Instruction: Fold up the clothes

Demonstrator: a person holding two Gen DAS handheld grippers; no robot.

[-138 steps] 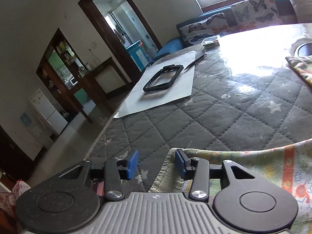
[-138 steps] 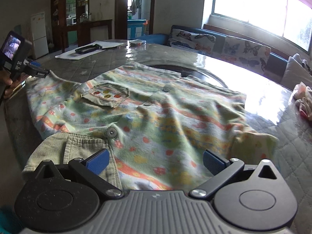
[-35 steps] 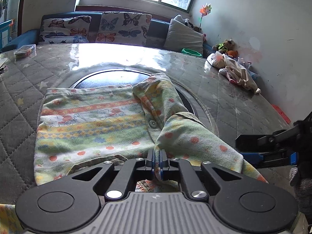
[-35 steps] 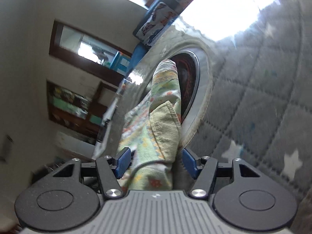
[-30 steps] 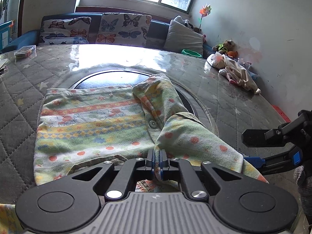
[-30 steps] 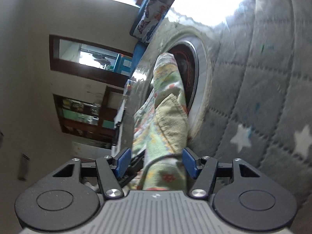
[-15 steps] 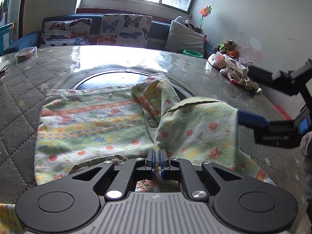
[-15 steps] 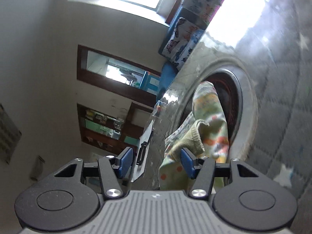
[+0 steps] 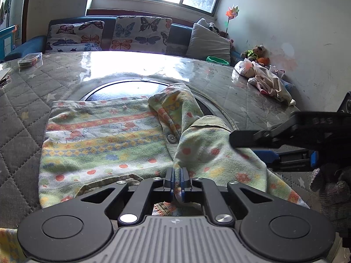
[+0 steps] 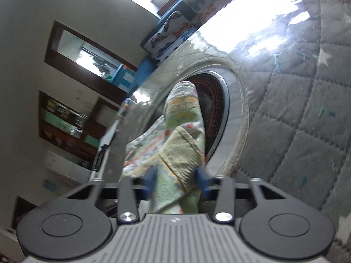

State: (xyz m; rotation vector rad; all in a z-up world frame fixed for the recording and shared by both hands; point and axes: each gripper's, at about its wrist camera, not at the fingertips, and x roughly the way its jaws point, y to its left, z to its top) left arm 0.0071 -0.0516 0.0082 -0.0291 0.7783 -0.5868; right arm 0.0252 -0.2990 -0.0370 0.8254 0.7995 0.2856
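Observation:
A small pastel shirt (image 9: 98, 140) with orange, yellow and green bands lies partly folded on the quilted grey table (image 9: 26, 100). My left gripper (image 9: 177, 177) is shut on the shirt's fabric near the front edge. A sleeve with a ribbed cuff (image 9: 210, 125) is raised to the right. My right gripper (image 9: 248, 149) comes in from the right at that sleeve. In the right wrist view the sleeve and ribbed cuff (image 10: 179, 151) lie between my right gripper's (image 10: 176, 184) blue pads, which look blurred and stand a cuff's width apart.
A round dark inset with a pale rim (image 9: 122, 85) lies under the shirt's far edge. A pile of pale clothes (image 9: 263, 79) sits at the table's far right. A small clear box (image 9: 29, 59) is at far left. A butterfly-print sofa (image 9: 122, 35) stands behind.
My right gripper has dropped lower with the sleeve and its pads have narrowed around the cuff. The raised sleeve has come down. My left gripper has stayed shut in place.

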